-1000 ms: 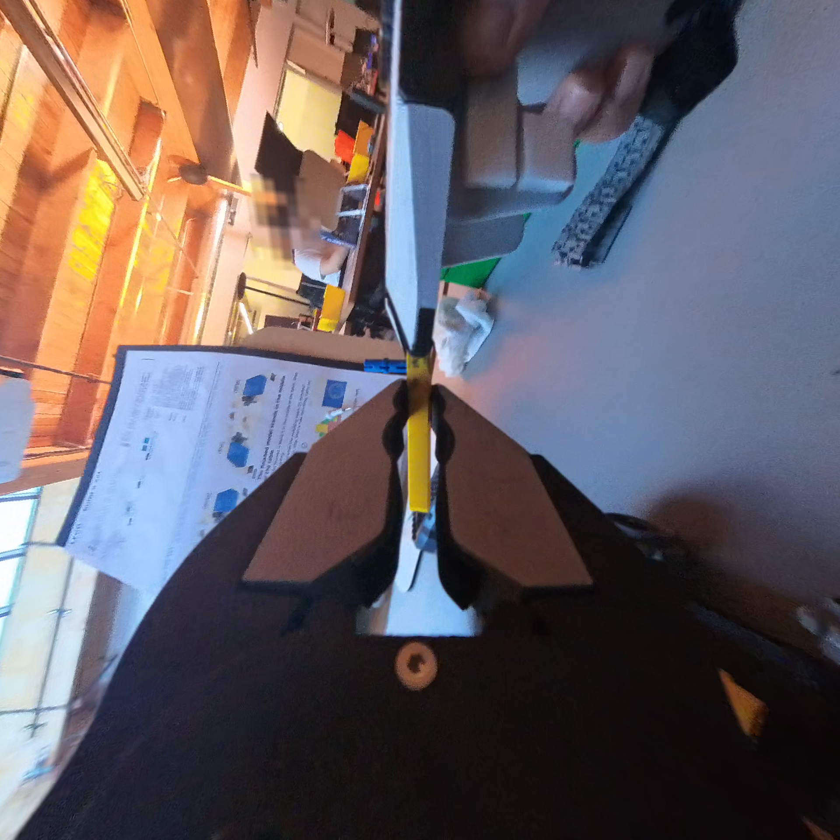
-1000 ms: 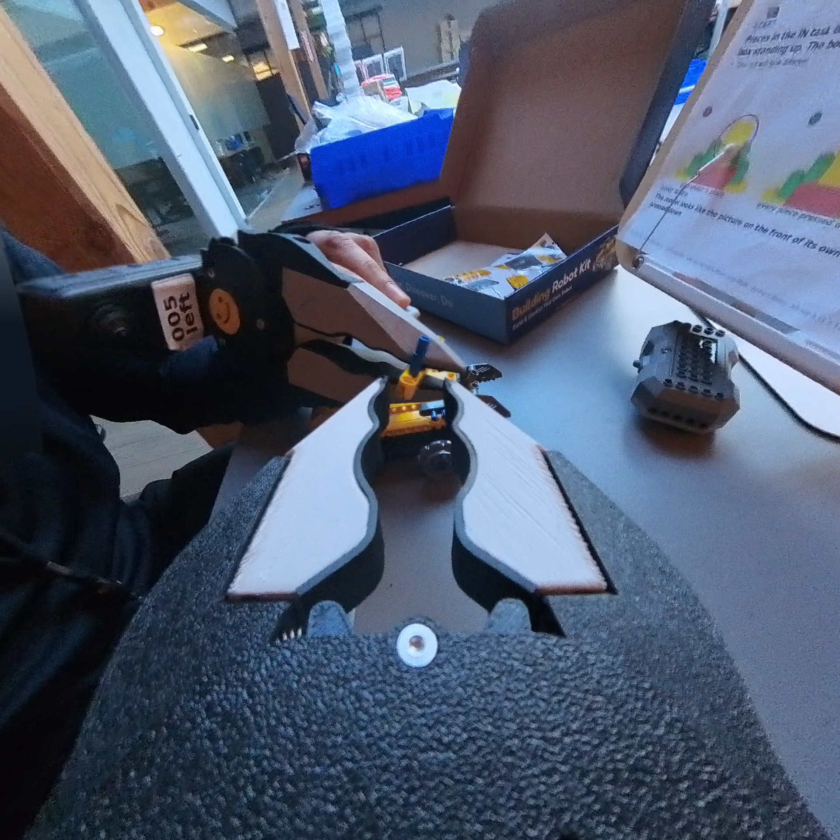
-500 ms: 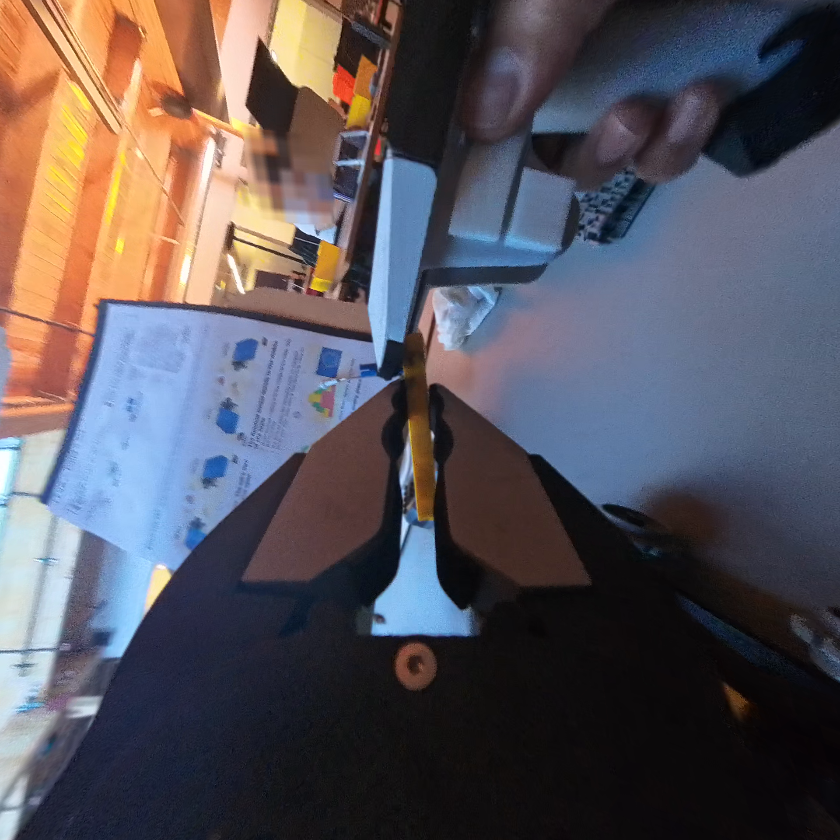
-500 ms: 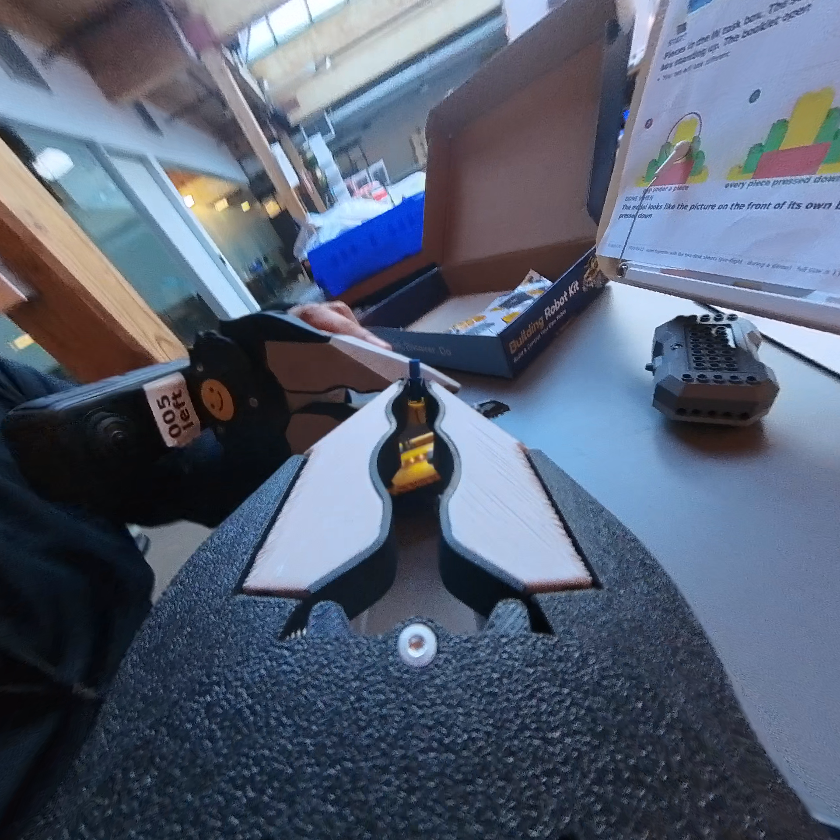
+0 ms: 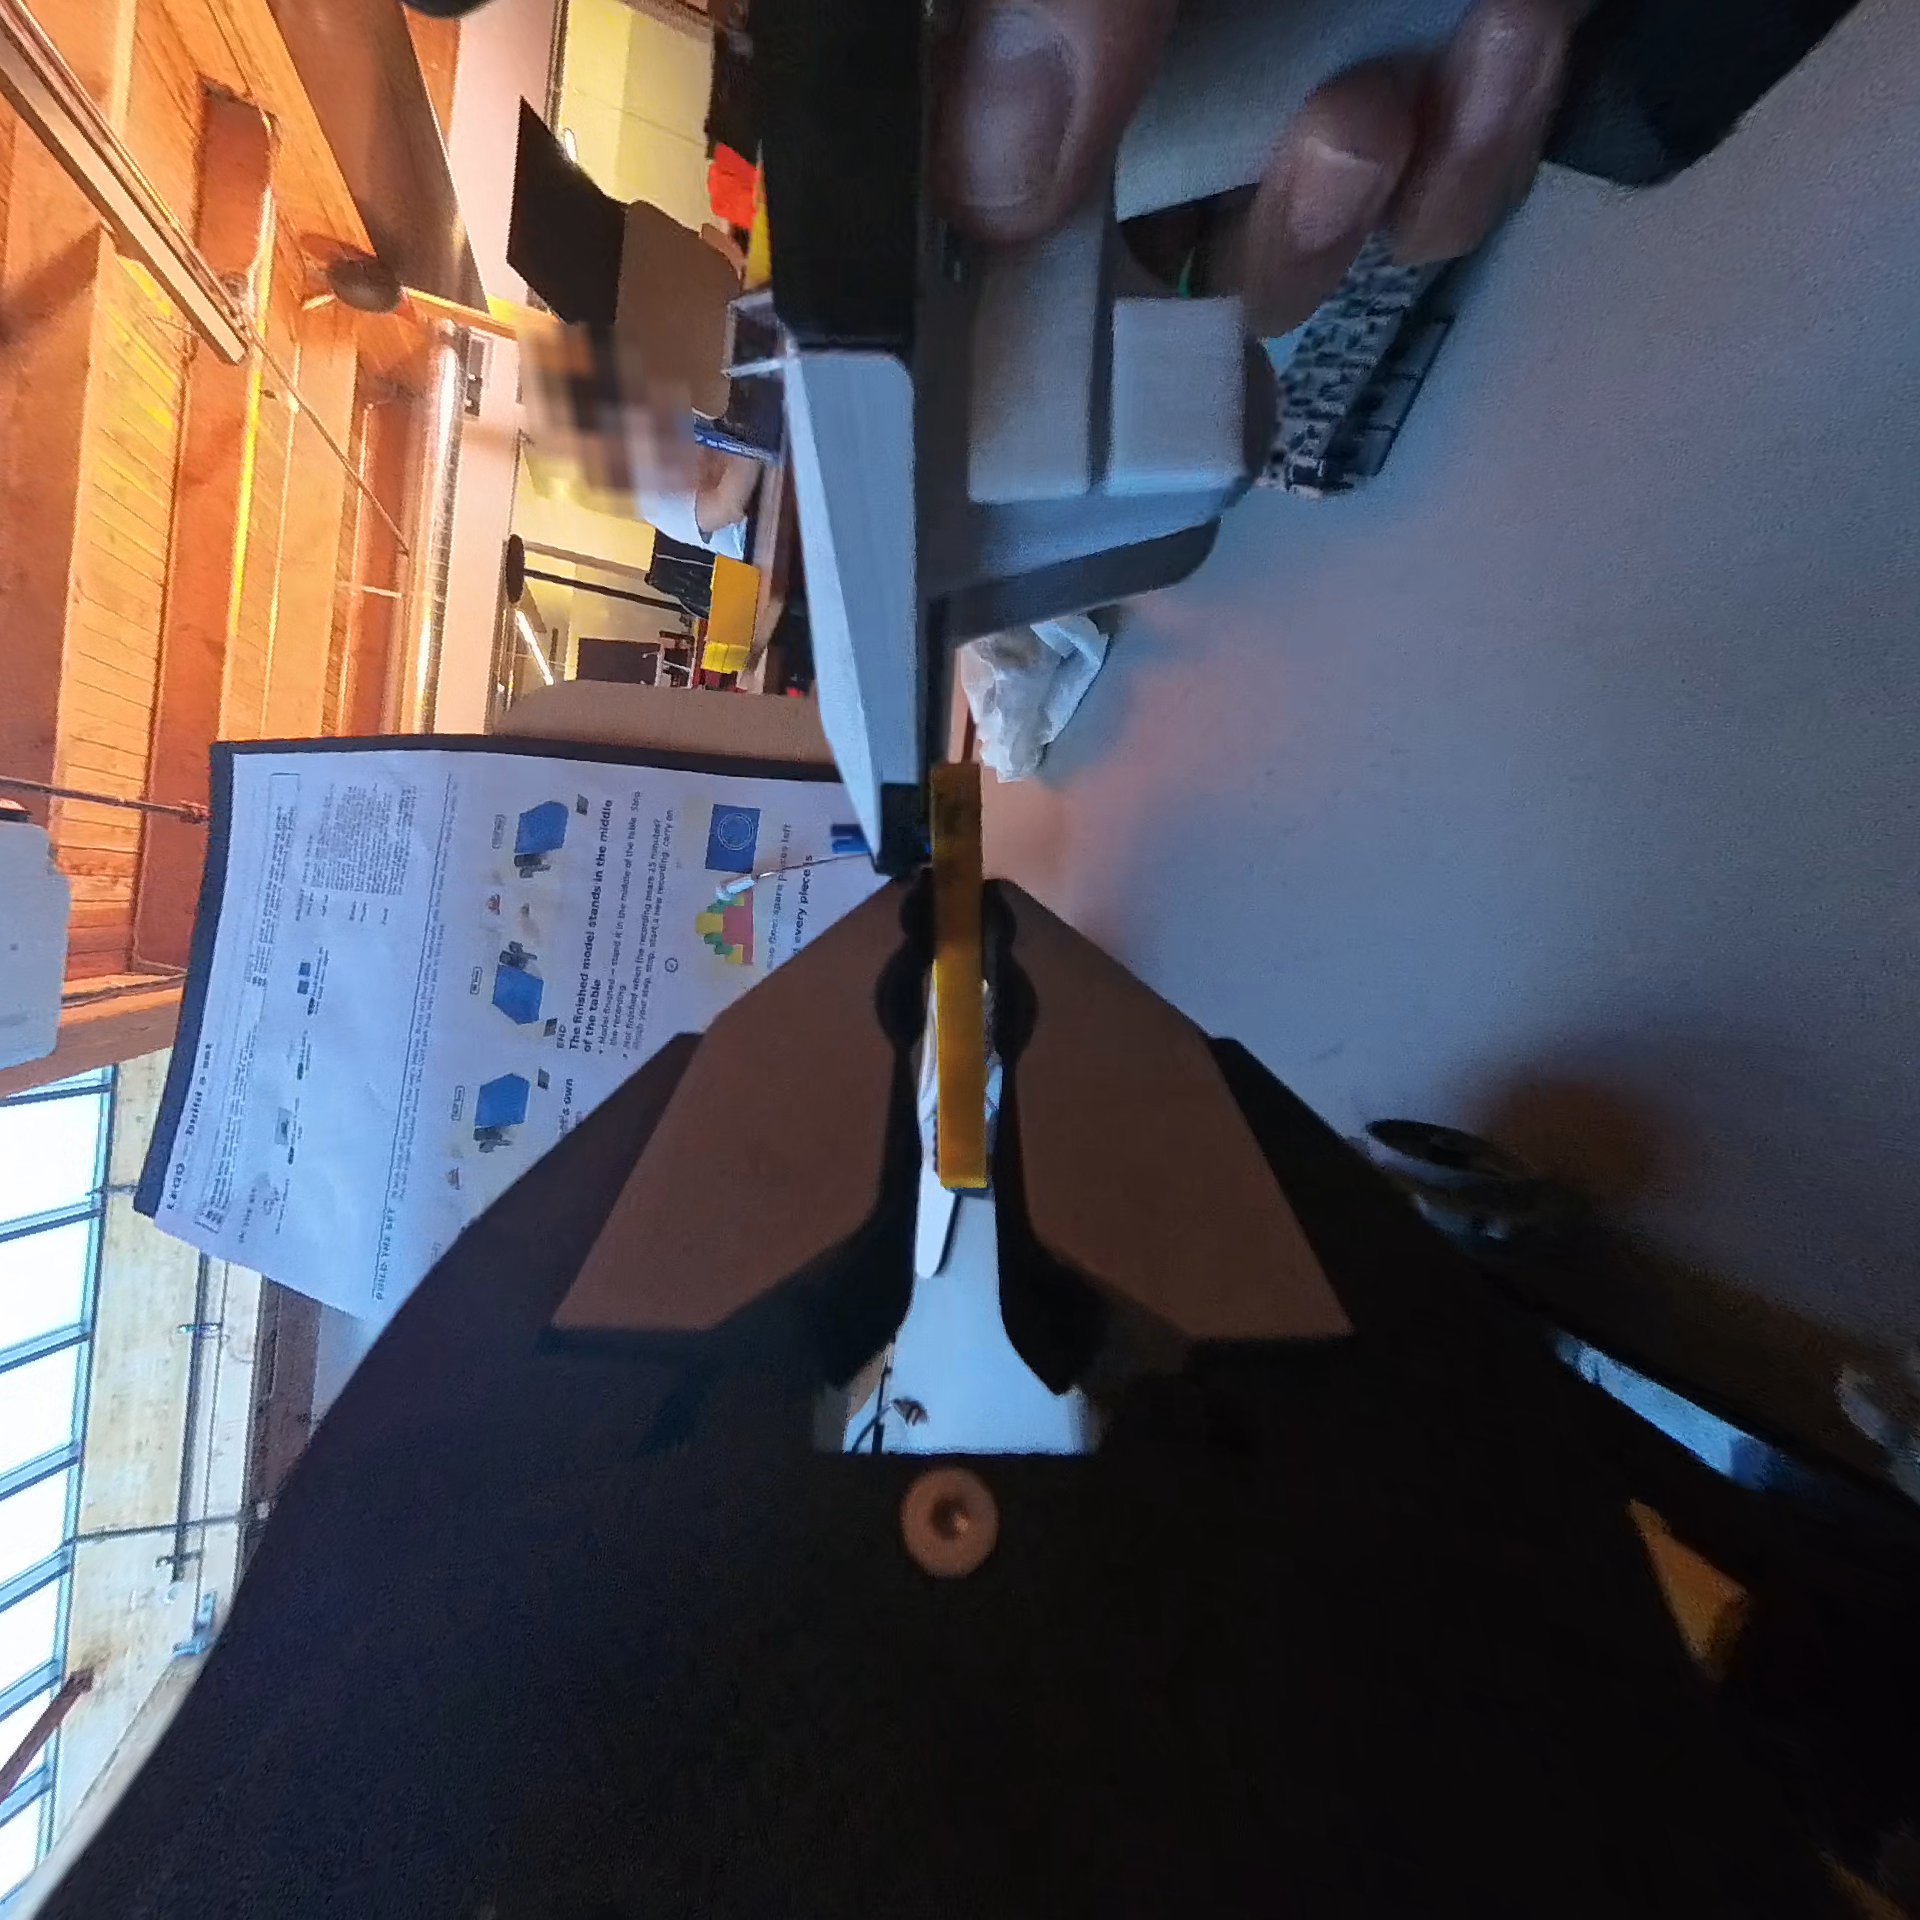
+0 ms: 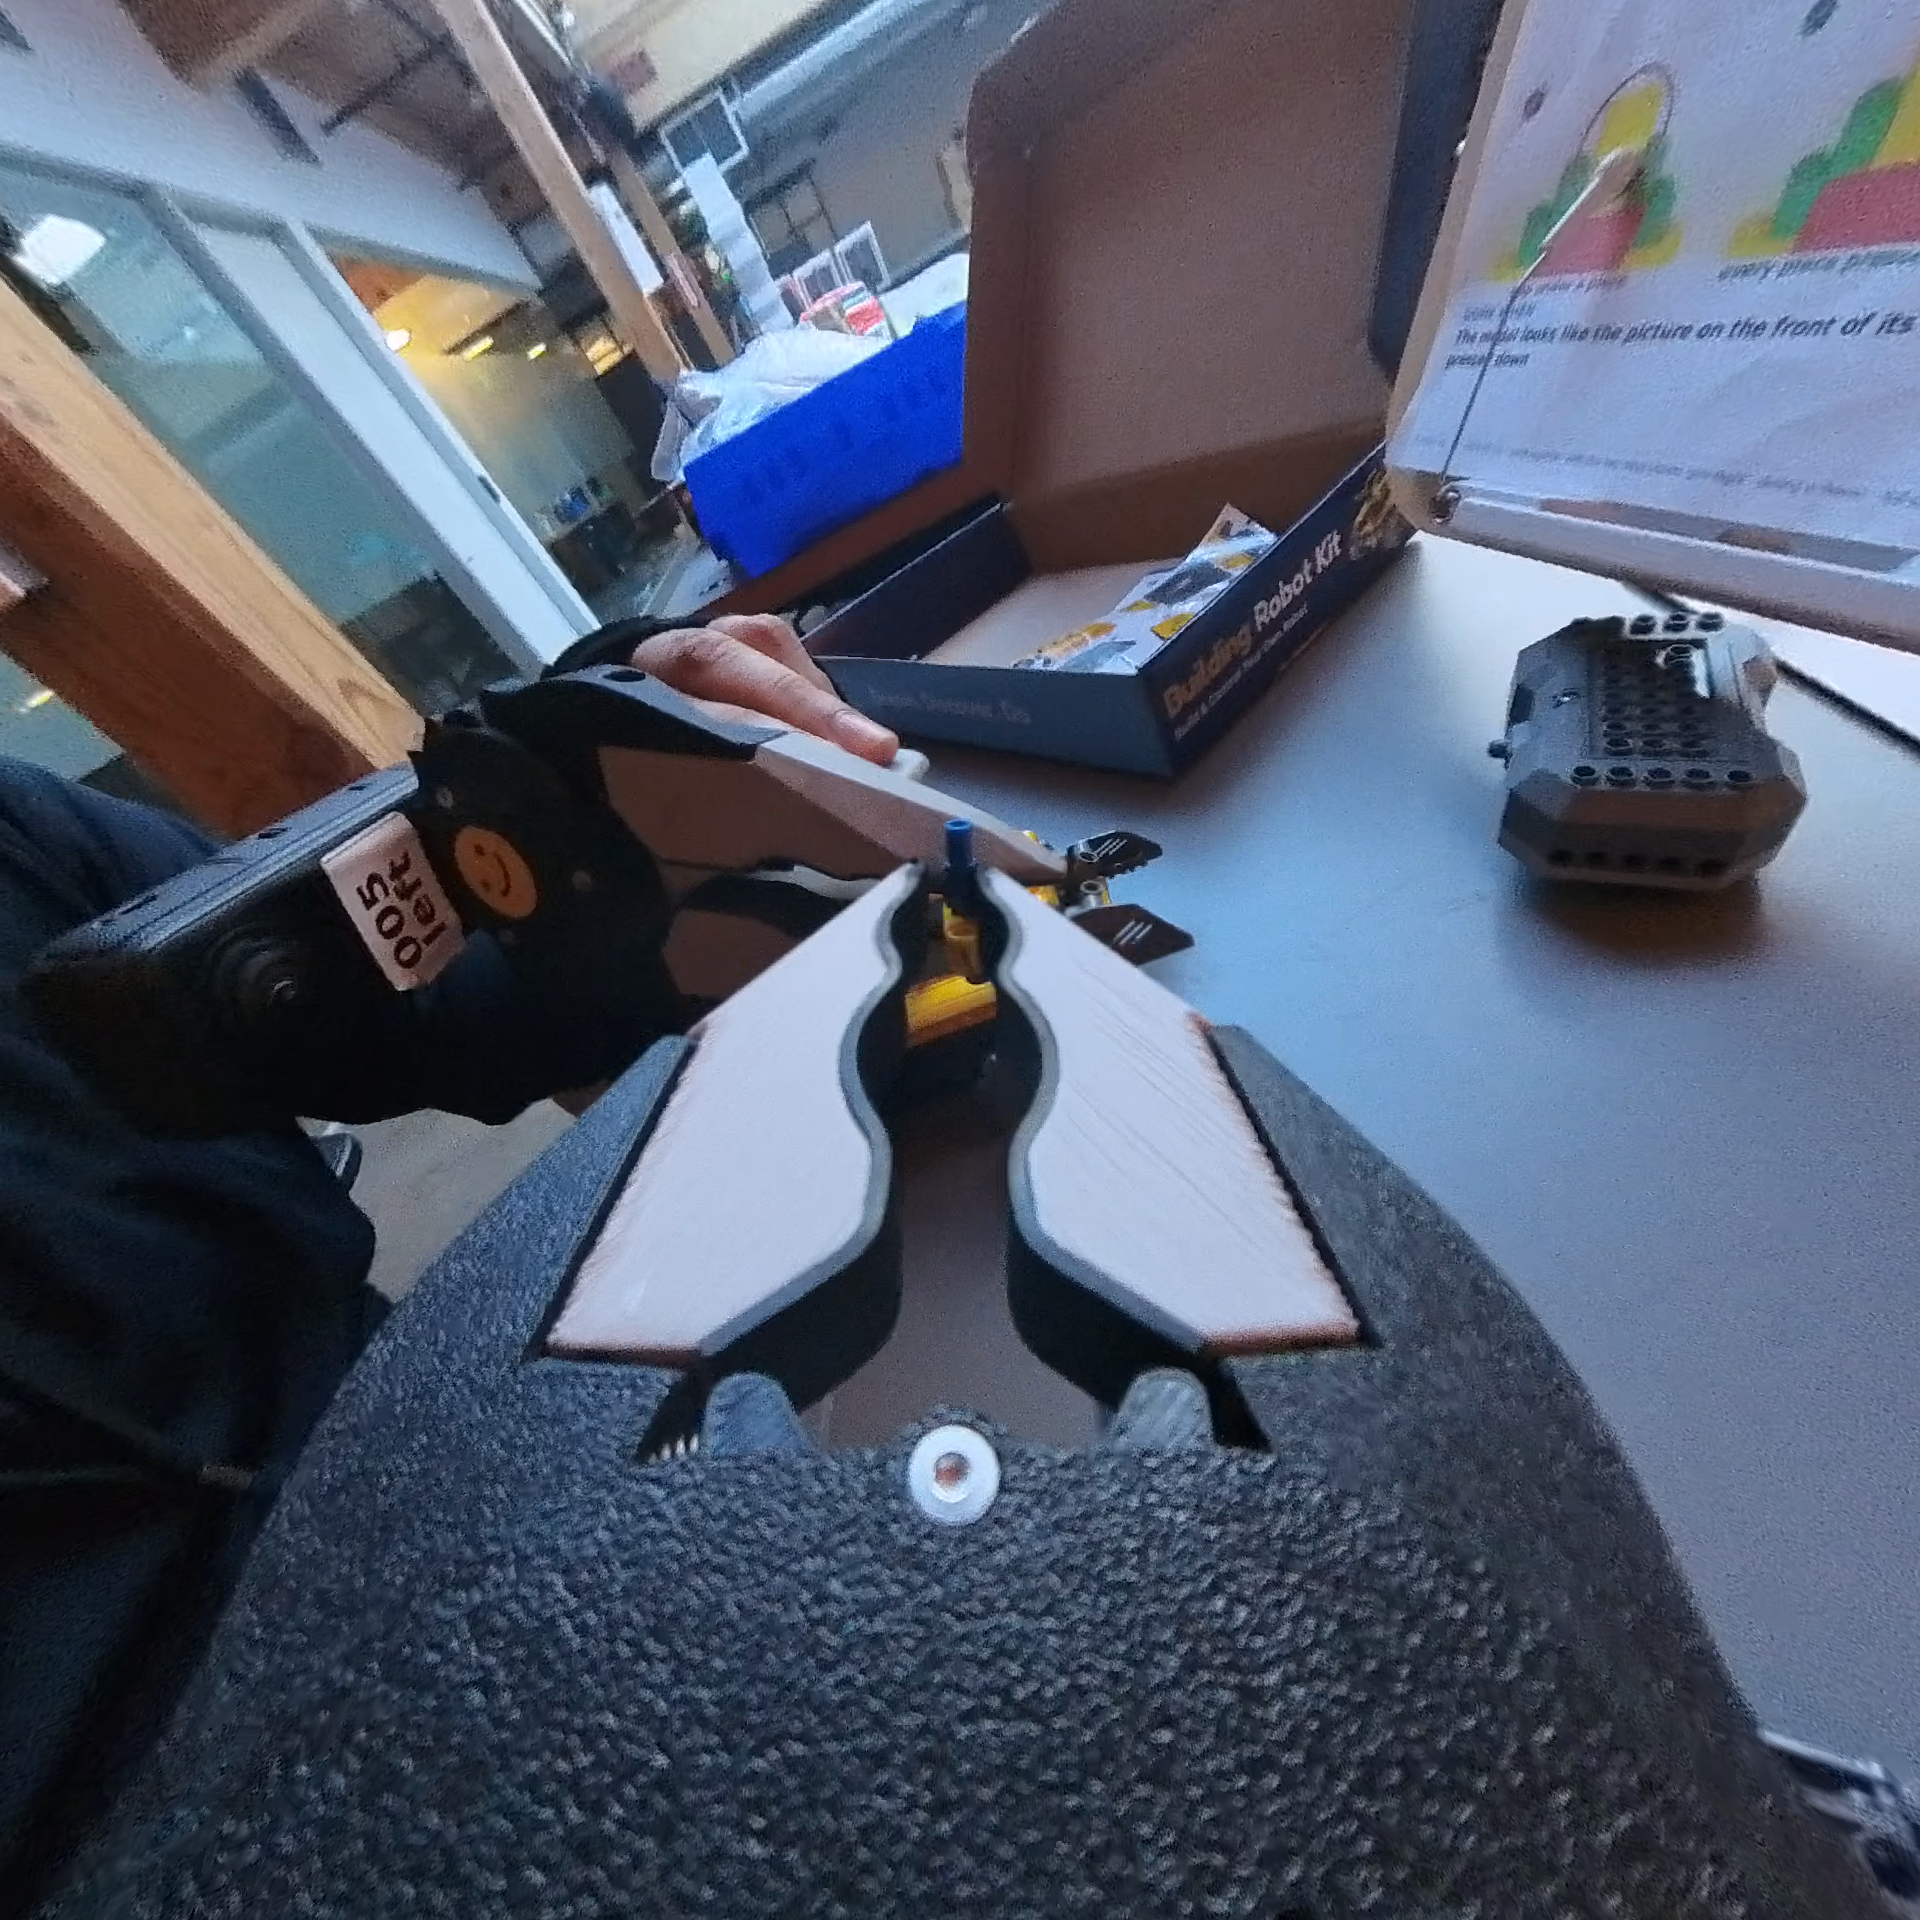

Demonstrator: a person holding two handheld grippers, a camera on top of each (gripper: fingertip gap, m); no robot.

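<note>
My left gripper (image 5: 954, 902) is shut on a flat yellow building beam (image 5: 957, 997), seen edge-on between its brown fingers. The right gripper's pale finger (image 5: 862, 613) comes down from above and meets the beam's far end. In the right wrist view my right gripper (image 6: 954, 883) is shut on a small blue pin (image 6: 957, 850) that stands on the yellow and black assembly (image 6: 948, 995). The left gripper (image 6: 790, 790), held by a hand, grips that assembly from the left. Small black toothed parts (image 6: 1117, 854) stick out beyond the fingertips.
An open cardboard kit box (image 6: 1122, 623) with a bag of parts sits at the back. A dark grey studded block (image 6: 1652, 769) lies on the grey table (image 6: 1558, 1143) to the right. A printed instruction sheet on a stand (image 6: 1704, 270) rises at far right, also in the left wrist view (image 5: 416, 997). My two grippers' fingertips are within a few centimetres of each other. The dark grey studded block (image 6: 1652, 769) lies around 15 cm away from my left fingertips.
My right gripper closed from open onto the blue pin and moved in over the assembly. The left gripper kept its hold on the yellow beam while both tilted slightly.
</note>
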